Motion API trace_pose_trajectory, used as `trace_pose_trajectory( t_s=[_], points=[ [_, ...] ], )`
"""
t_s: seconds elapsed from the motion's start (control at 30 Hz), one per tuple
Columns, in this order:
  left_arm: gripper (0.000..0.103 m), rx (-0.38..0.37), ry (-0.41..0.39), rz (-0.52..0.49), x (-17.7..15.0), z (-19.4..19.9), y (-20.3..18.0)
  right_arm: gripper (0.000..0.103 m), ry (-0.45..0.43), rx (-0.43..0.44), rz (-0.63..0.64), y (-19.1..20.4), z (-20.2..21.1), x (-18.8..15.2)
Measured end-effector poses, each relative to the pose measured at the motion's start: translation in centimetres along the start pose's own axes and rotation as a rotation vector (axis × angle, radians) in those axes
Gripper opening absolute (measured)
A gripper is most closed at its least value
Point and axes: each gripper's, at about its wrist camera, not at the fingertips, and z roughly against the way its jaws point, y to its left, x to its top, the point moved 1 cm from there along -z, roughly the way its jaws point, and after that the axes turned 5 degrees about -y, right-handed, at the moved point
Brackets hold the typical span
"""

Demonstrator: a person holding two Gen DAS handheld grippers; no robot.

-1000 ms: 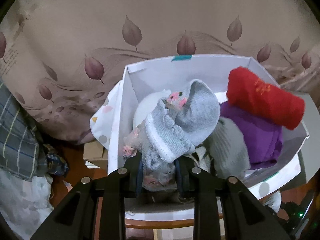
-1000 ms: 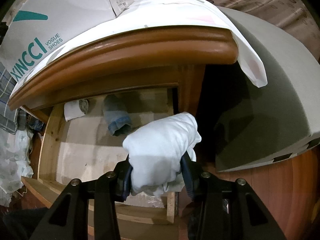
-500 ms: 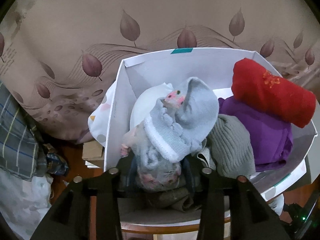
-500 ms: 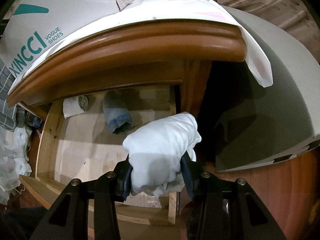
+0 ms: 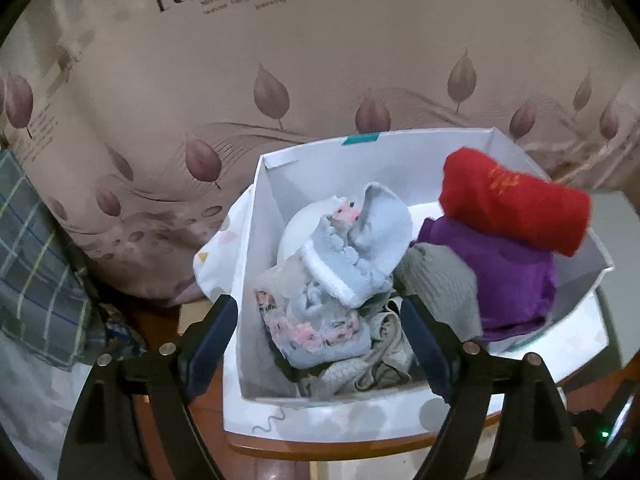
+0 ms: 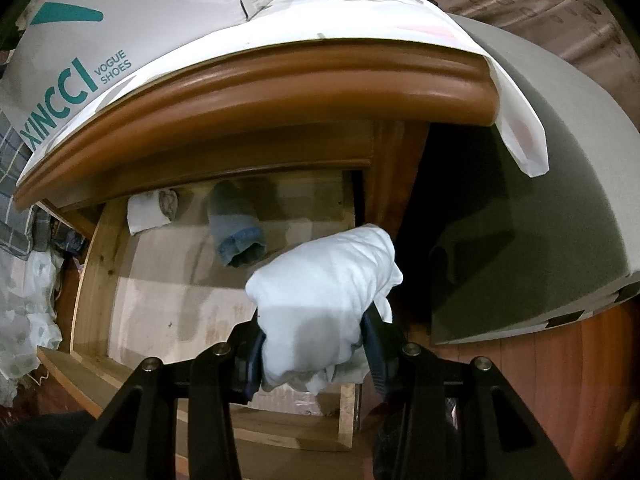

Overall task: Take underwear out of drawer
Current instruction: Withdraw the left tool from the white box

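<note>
In the left wrist view my left gripper [image 5: 318,340] hangs over the near end of a white shoe box [image 5: 280,408], its jaws opening wide. A pale blue and pink floral bundle [image 5: 320,328] lies in the box between the fingers, untouched by the pads. A light blue knit piece [image 5: 360,256] rests on it. In the right wrist view my right gripper [image 6: 316,354] is shut on a rolled white garment [image 6: 324,296], held above the open wooden drawer [image 6: 96,264]. A blue roll [image 6: 238,232] and a white roll [image 6: 150,210] lie at the drawer's back.
The box also holds a red roll [image 5: 516,208], a purple garment [image 5: 508,280] and a grey knit [image 5: 440,280]. It stands on a cloth-covered wooden nightstand [image 6: 280,80]. A leaf-print bedspread [image 5: 200,80] lies behind, a grey mattress side [image 6: 540,200] to the right, and plaid fabric [image 5: 32,260] at left.
My left gripper's jaws have spread apart and let go of the floral bundle, which now lies in the box; the gripper has drawn back slightly. The right gripper stays still with the white garment.
</note>
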Motion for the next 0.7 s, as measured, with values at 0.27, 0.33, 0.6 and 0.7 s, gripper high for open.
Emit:
trace_pose_trajectory(
  t_s=[0.27, 0.33, 0.6, 0.7],
  points=[
    [0.086, 0.009, -0.092, 0.058, -1.2, 4.6, 2.3, 0.043, -0.002, -0.007, 0.013, 0.3, 0.1, 0.0],
    [0.086, 0.026, -0.112, 0.065, -1.8, 5.7, 2.7, 0.043, -0.001, -0.013, 0.016, 0.3, 0.0, 0.0],
    [0.088, 0.160, -0.164, 0.132, -6.9, 9.4, 4.8, 0.043, -0.011, -0.043, 0.051, 1.1, 0.0, 0.0],
    [0.089, 0.216, -0.131, 0.136, -10.0, 8.9, 5.1, 0.043, -0.020, -0.036, 0.060, 1.3, 0.1, -0.1]
  ],
)
